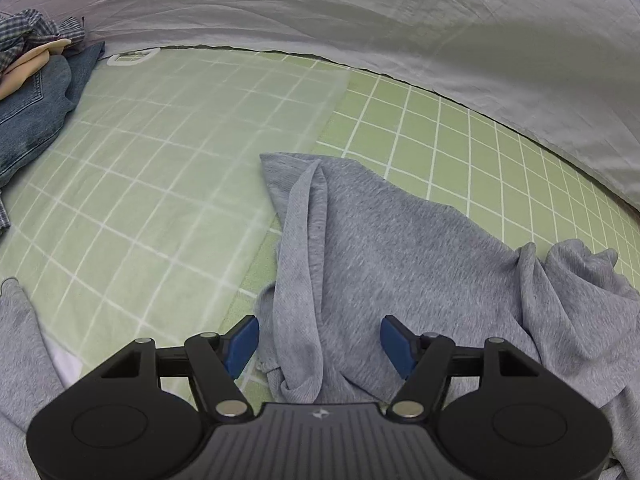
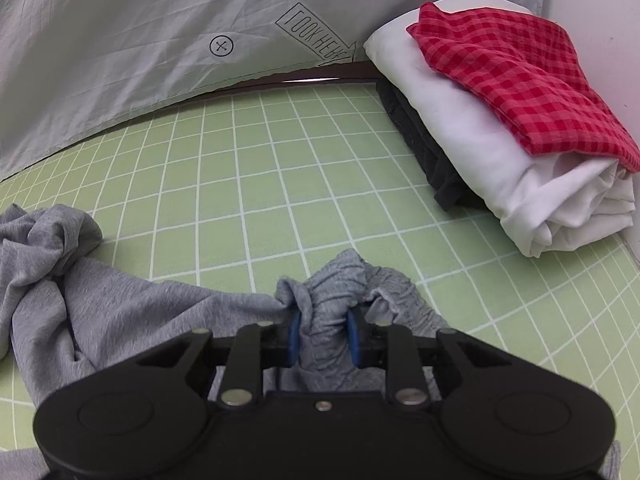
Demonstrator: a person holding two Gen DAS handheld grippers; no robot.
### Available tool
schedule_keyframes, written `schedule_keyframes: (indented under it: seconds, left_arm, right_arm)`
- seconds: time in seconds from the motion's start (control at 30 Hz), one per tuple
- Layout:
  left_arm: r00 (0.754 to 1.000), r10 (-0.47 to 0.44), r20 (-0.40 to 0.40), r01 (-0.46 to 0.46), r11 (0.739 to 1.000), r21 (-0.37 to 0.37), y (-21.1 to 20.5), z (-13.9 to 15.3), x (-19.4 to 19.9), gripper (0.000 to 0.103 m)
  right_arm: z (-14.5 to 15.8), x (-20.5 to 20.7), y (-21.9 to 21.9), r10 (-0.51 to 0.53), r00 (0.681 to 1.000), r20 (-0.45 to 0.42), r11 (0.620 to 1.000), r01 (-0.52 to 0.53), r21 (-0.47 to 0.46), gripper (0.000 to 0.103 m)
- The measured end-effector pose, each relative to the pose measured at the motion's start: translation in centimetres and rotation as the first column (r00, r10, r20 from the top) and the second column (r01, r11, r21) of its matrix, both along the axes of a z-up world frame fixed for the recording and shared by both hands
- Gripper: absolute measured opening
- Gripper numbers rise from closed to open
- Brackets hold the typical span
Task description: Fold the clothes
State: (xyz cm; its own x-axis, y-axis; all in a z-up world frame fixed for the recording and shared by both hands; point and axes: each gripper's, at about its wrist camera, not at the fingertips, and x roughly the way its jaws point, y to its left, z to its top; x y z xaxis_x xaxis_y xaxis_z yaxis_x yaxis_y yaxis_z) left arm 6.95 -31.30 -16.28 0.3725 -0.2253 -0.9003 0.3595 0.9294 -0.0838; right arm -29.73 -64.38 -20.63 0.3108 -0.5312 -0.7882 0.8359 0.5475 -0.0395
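A grey knit garment [image 1: 400, 264] lies rumpled on the green grid mat [image 1: 160, 168]. In the left wrist view a long grey strap or sleeve [image 1: 300, 248] of it runs down between my fingers. My left gripper [image 1: 320, 344] is open just above the cloth, its blue pads wide apart on either side of that strip. In the right wrist view my right gripper [image 2: 323, 338] is shut on a bunched fold of the same grey garment [image 2: 128, 312], which trails off to the left in a crumpled heap.
A folded stack stands at the right: red checked cloth [image 2: 512, 80] on a white one [image 2: 480, 152] over a dark one [image 2: 424, 144]. Unfolded jeans and a plaid shirt [image 1: 36, 92] lie at the far left. A grey sheet [image 1: 320, 12] borders the mat's far edge.
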Motion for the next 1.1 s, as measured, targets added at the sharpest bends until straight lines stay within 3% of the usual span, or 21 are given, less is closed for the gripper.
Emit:
schedule_keyframes:
  seconds: [0.03,0.1,0.13,0.17,0.23,0.37,0.5,0.57,0.67,0.8,0.9,1.0,1.07,1.1]
  left_arm:
    - [1.0,-0.001,0.004,0.001,1.0,0.006,-0.2,-0.2,0.2,0.066]
    - [1.0,0.014,0.019,-0.015,1.0,0.01,0.0,-0.4,0.6,0.042]
    - [1.0,0.022,0.023,-0.022,1.0,0.007,0.3,-0.4,0.8,0.015]
    - [0.999,0.029,0.026,-0.03,1.0,0.004,0.5,-0.4,1.1,0.005]
    - [0.997,0.048,0.052,-0.048,0.999,-0.01,1.4,0.2,1.7,0.004]
    - [0.974,0.125,0.187,-0.124,0.992,-0.019,3.9,3.9,3.7,0.004]
    - [0.913,0.249,0.324,-0.244,0.968,-0.057,7.3,8.8,6.4,0.004]
    - [0.882,0.279,0.381,-0.285,0.958,-0.04,8.8,10.1,7.6,0.004]
    - [0.857,0.32,0.403,-0.345,0.939,-0.013,10.6,10.7,8.9,0.004]
    - [0.856,0.36,0.372,-0.372,0.927,-0.04,12.4,10.8,8.8,0.004]
    - [0.871,0.345,0.351,-0.362,0.932,-0.018,12.4,9.7,8.2,0.004]
    - [0.9,0.314,0.302,-0.33,0.944,0.002,11.7,7.9,7.8,0.009]
    - [0.911,0.317,0.262,-0.33,0.944,0.004,11.4,6.8,7.6,0.019]
    - [0.915,0.321,0.244,-0.332,0.943,0.006,11.3,6.3,7.4,0.024]
  right_arm:
    - [0.2,0.0,-0.5,-0.021,1.0,0.003,1.0,0.021,-0.014,0.015]
    - [1.0,-0.3,-1.5,-0.079,0.997,0.007,0.996,0.079,-0.05,0.014]
    - [1.3,-0.5,-2.1,-0.112,0.994,0.015,0.992,0.112,-0.062,0.014]
    - [1.6,-0.6,-2.7,-0.138,0.99,0.024,0.988,0.139,-0.07,0.014]
    - [2.1,-0.8,-3.8,-0.171,0.985,0.035,0.981,0.173,-0.086,0.014]
    - [3.2,-0.6,-5.2,-0.172,0.985,-0.005,0.97,0.168,-0.174,0.013]
    - [4.1,-0.9,-6.7,-0.187,0.982,-0.004,0.961,0.182,-0.209,0.013]
    - [4.1,-0.8,-7.0,-0.192,0.981,-0.004,0.959,0.186,-0.214,0.013]
    - [3.9,-0.5,-7.0,-0.191,0.981,-0.013,0.958,0.184,-0.219,0.013]
    - [3.6,-0.1,-6.8,-0.191,0.981,-0.022,0.958,0.182,-0.221,0.013]
    - [3.1,0.1,-6.9,-0.185,0.982,-0.043,0.961,0.172,-0.216,0.015]
    - [2.5,0.9,-6.4,-0.156,0.985,-0.074,0.969,0.138,-0.203,0.023]
    - [2.3,1.5,-5.9,-0.142,0.986,-0.088,0.972,0.122,-0.201,0.04]
    - [2.3,1.8,-5.3,-0.139,0.986,-0.087,0.973,0.119,-0.199,0.042]
